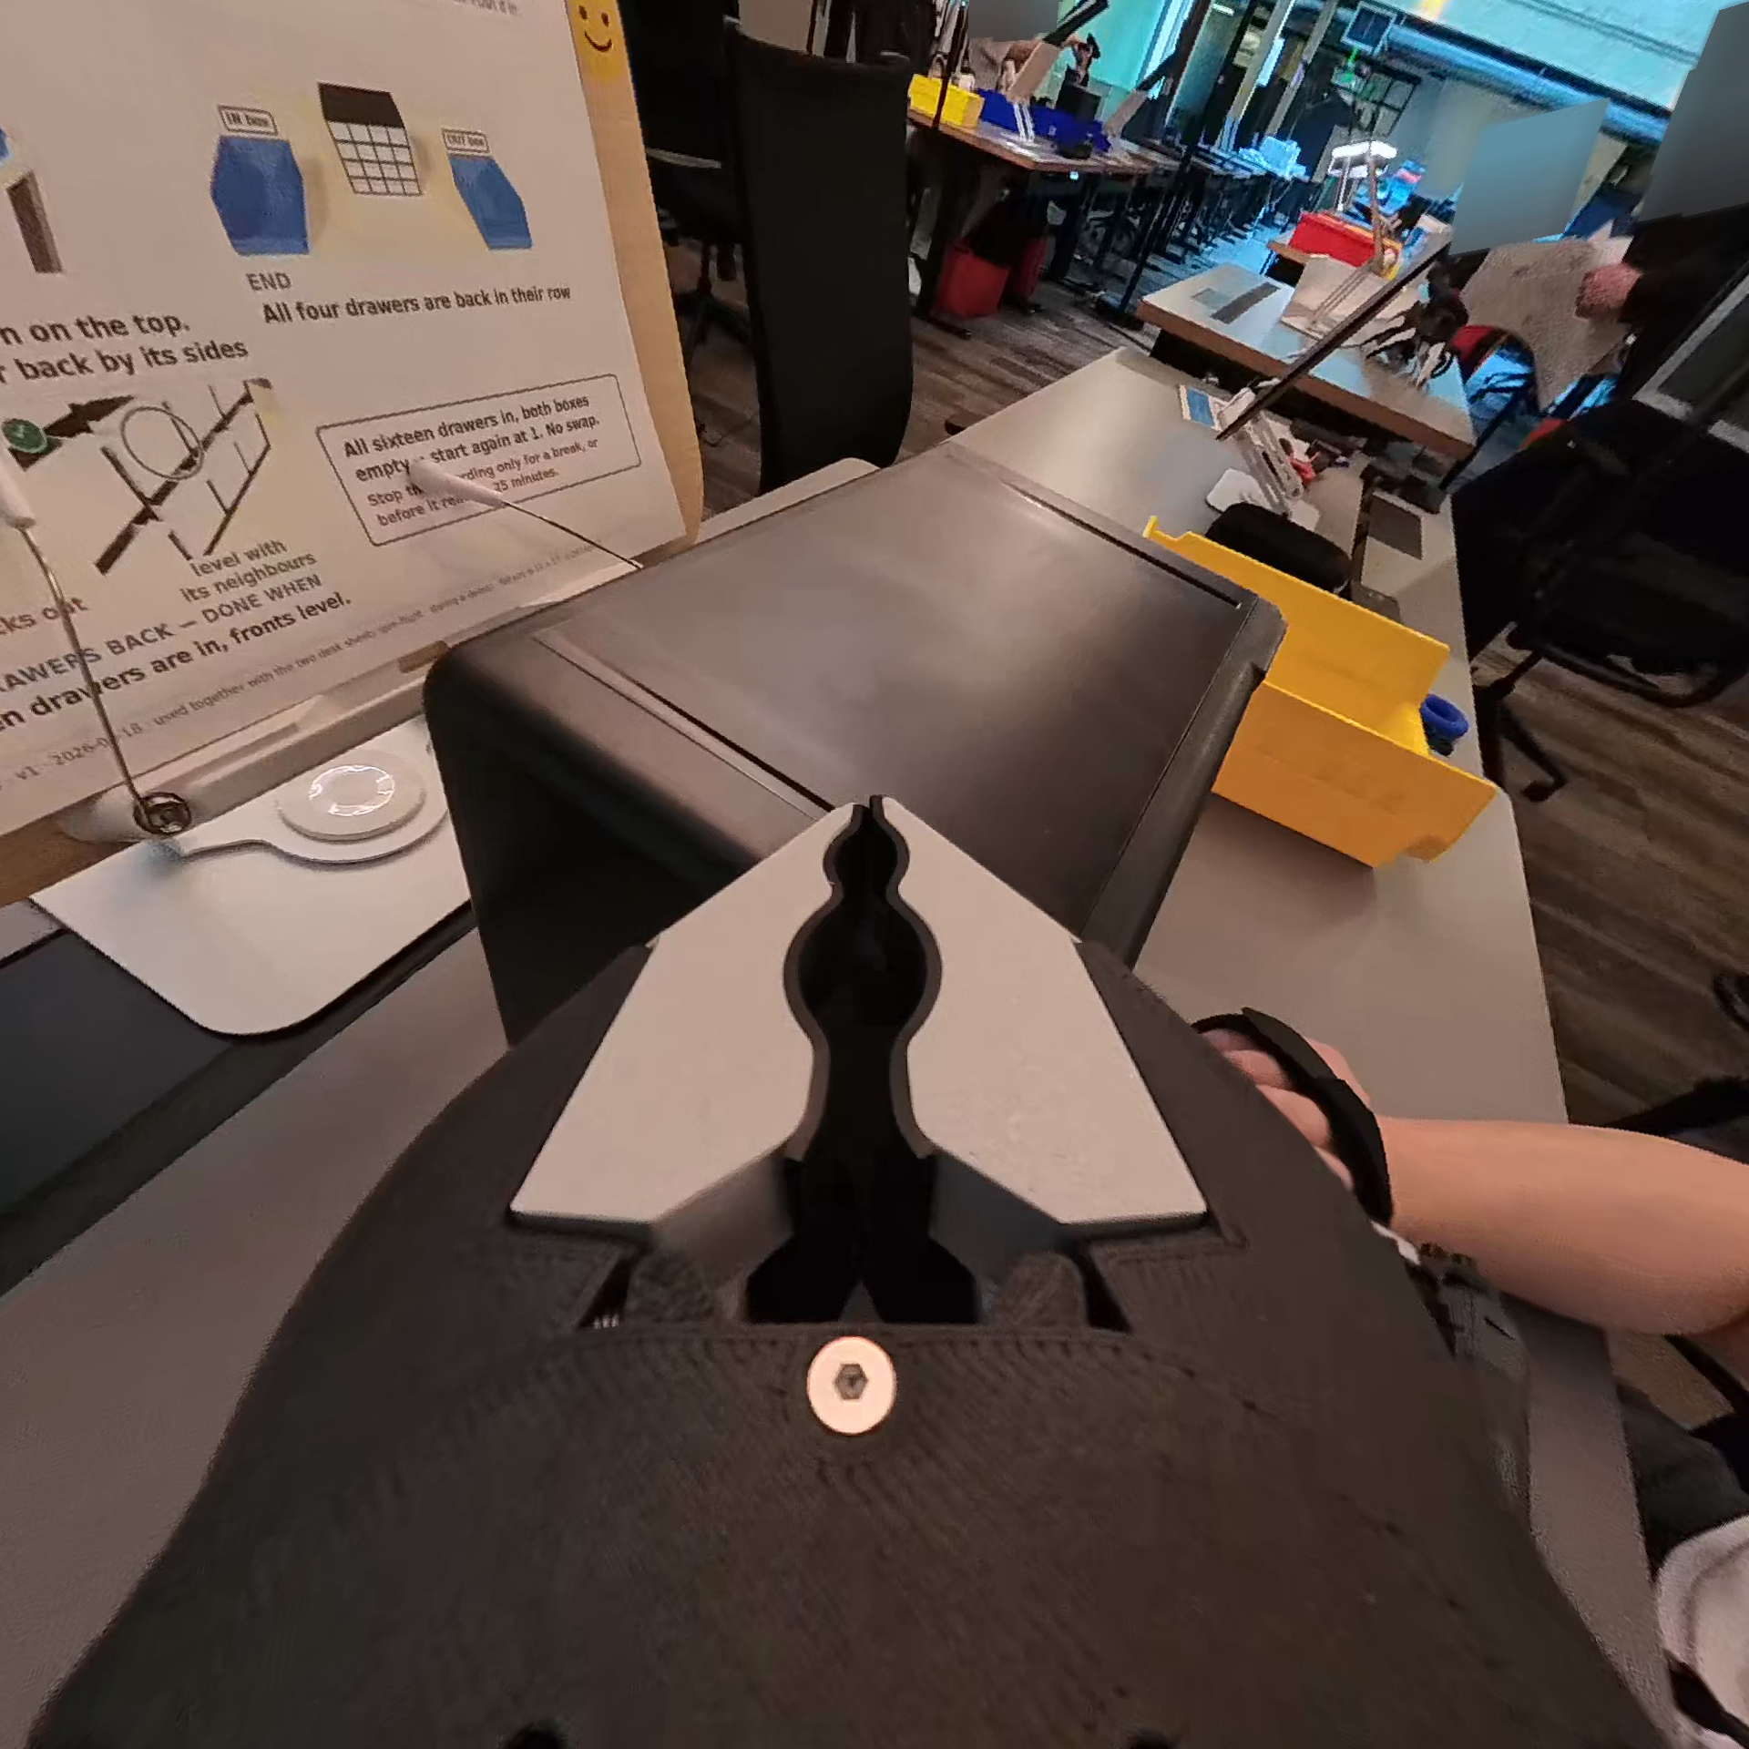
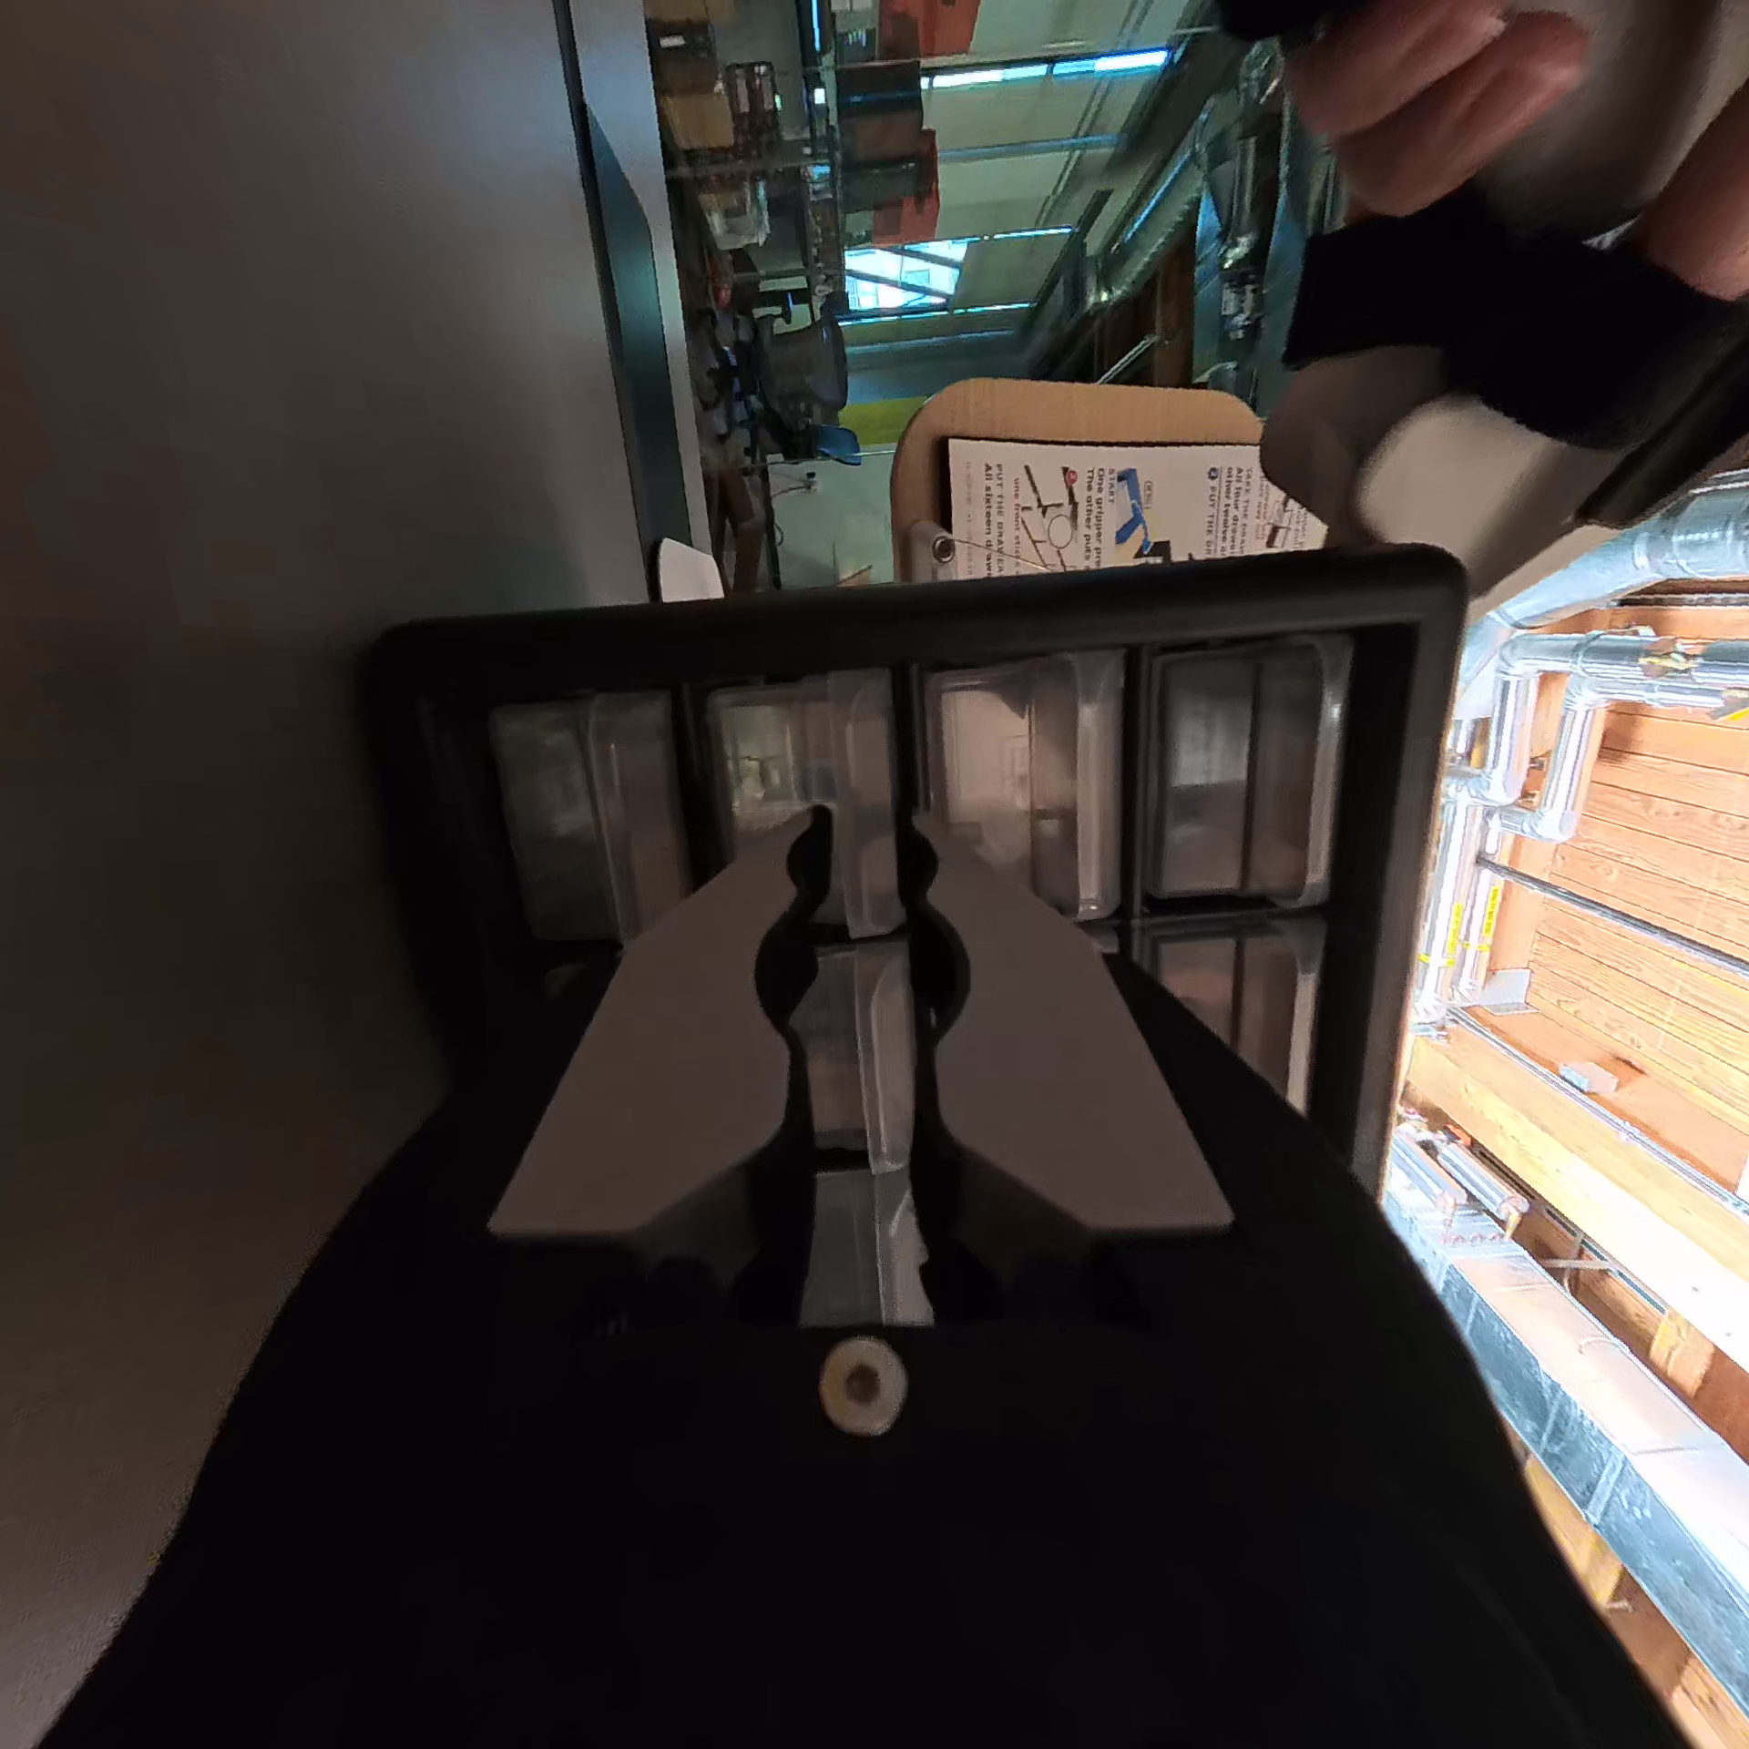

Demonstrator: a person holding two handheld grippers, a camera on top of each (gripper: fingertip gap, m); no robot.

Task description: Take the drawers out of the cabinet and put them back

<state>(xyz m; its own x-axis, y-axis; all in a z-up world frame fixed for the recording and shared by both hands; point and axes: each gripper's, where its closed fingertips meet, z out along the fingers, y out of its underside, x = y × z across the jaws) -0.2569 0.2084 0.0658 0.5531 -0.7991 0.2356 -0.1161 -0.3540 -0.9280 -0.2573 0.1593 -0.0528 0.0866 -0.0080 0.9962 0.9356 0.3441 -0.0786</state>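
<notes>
The left tool (image 1: 873, 804) was pressed together with nothing in it, and its tips sat over the flat top of the black cabinet (image 1: 880, 625) in the middle of the left wrist view. The cabinet stood on a long grey desk (image 1: 1325, 965). A yellow bin (image 1: 1344, 719) lay just beside the cabinet, at the right of the frame. A big paper sign (image 1: 312, 312) leaned up in the upper left, and a white mat (image 1: 246, 937) lay on the desk under it. A hand (image 1: 1297, 1088) with a black strap came in from the right edge. In the upper right, the room went far back, with more desks, black chairs, and red and blue boxes on a wood floor.

The right wrist view was turned on its side. The right tool (image 2: 871, 833) was spread a little, and its tips were right at the front of a clear drawer (image 2: 804, 795) in the cabinet. Four clear drawers sat in a row there. Wood beams and silver pipes (image 2: 1514, 719) showed at the right edge.
</notes>
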